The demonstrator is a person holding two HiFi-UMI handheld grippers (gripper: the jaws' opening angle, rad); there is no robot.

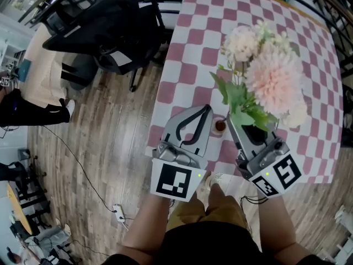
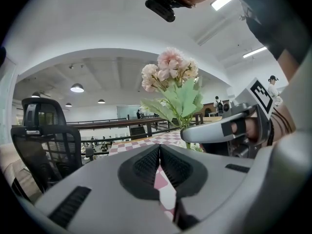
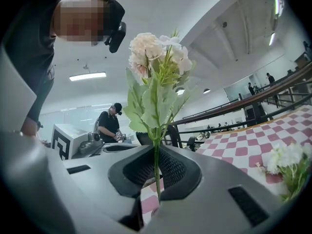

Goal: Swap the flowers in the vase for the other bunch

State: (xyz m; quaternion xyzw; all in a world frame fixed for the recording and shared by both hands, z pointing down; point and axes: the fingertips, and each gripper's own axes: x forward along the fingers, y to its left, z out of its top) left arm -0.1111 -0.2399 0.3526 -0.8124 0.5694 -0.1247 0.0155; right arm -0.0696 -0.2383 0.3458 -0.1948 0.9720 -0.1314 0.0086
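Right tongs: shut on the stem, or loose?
Shut on it: the right tongs pinch the bunch's green stem, blooms upright above.

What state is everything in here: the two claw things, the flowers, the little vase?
Left gripper: jaws together, nothing between them.
Right gripper: shut on the pink bunch's stem.
Pink bunch: held up off the table.
Vase: stands on the checked table, looks empty.
White bunch: lying on the table.
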